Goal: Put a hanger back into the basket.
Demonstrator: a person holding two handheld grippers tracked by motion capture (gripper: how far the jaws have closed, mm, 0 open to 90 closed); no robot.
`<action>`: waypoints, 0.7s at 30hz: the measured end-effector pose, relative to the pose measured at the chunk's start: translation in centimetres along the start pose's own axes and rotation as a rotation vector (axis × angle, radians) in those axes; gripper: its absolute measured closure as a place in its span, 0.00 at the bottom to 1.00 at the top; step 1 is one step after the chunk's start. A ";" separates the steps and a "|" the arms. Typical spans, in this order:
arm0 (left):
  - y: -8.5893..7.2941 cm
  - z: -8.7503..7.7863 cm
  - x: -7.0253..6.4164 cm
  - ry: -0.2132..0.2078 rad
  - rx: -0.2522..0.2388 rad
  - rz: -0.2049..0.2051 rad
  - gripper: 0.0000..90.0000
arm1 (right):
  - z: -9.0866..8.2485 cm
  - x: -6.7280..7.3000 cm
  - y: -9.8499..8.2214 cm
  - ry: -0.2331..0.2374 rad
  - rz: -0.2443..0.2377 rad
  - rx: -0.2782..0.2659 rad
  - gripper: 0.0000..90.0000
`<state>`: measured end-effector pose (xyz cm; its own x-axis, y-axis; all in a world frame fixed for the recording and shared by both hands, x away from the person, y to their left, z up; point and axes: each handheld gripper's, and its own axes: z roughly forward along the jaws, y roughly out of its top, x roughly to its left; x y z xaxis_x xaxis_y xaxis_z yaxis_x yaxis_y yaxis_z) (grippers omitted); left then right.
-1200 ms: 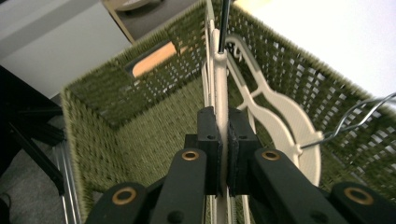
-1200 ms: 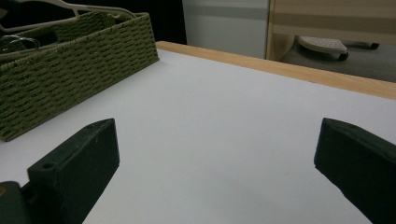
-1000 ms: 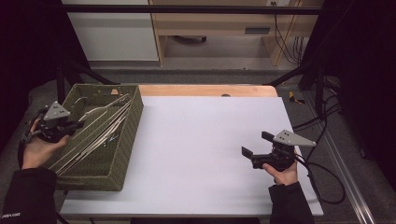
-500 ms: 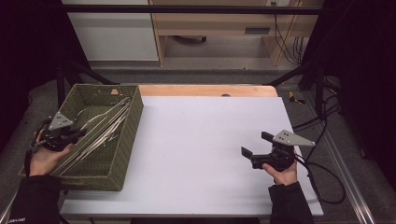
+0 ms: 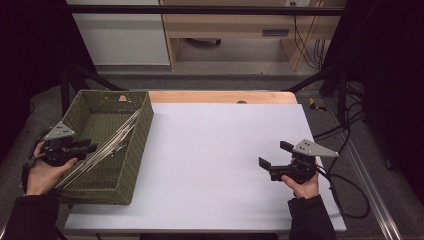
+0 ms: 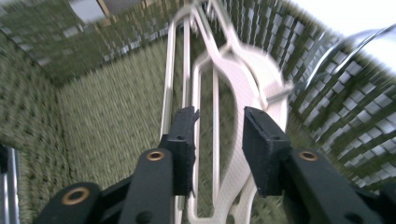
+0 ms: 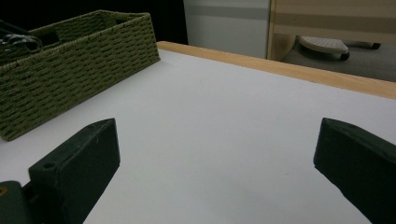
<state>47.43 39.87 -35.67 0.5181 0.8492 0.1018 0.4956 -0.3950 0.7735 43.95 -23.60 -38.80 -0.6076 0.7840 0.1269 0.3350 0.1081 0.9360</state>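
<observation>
A green woven basket [image 5: 136, 159] stands on the left of the table. White wire hangers [image 5: 108, 144] lie slanted inside it, from its far right corner toward its near left wall. My left gripper [image 5: 91, 146] reaches in over the left wall. Its jaws have just been opening. In the left gripper view, thin bars of the hangers [image 6: 247, 84] run between the jaws of the left gripper [image 6: 218, 116], and the pads stand off them. My right gripper [image 5: 270, 153] hovers low over the white table at the right, wide open with nothing in it.
The white tabletop [image 5: 215, 150] spreads between the basket and my right hand. A wooden strip [image 5: 220, 96] borders its far edge. From the right gripper [image 7: 217, 130] the basket [image 7: 79, 51] stands far left. Cables [image 5: 345, 190] trail off the table's right side.
The left hand has slid a little toward the near edge, and its jaws have parted from the hangers. The hangers now lie lower and flatter in the basket. The right hand stayed still.
</observation>
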 end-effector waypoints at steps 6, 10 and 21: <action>1.4 -2.1 -1.3 -0.036 -0.180 -0.072 0.55 | -0.1 0.0 0.0 0.006 -0.001 -0.011 0.01; 2.5 -2.7 -3.2 -0.056 -0.296 -0.086 0.40 | -0.2 0.0 0.1 0.014 -0.003 -0.020 0.01; 3.9 -2.0 -9.3 -0.140 -0.413 -0.066 0.06 | -0.7 0.0 0.2 0.034 -0.008 -0.040 0.01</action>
<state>43.13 31.08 -32.34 0.5981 0.8012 -0.0196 0.2248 -0.1442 0.9637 43.49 -24.06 -38.38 -0.6345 0.7620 0.1297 0.3010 0.0890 0.9495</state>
